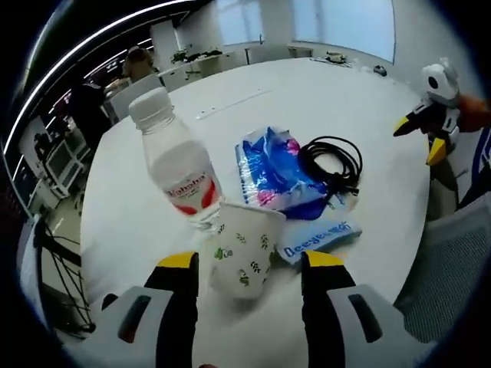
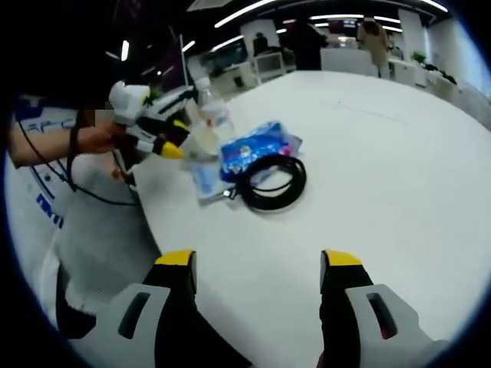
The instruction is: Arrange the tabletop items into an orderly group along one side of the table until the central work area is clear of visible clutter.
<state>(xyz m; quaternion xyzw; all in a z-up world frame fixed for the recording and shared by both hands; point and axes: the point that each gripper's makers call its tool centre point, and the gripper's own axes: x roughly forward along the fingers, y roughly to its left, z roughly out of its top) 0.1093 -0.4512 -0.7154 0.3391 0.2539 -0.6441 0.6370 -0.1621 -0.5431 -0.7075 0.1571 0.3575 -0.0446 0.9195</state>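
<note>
One paper cup (image 1: pixel 244 247) between spread left tool (image 1: pixel 249 264), one bottle (image 1: pixel 178 169), one cable (image 1: pixel 331 162), right tool (image 2: pixel 259 264) released.

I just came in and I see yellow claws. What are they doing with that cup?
A person is tidying a white table with a pair of tongs in each hand. The left tongs are open on either side of a paper cup with green leaf prints, not yet squeezing it. Close by are a water bottle, a blue wipes packet, a smaller blue packet and a coiled black cable. The right tongs hang open over bare table.
</note>
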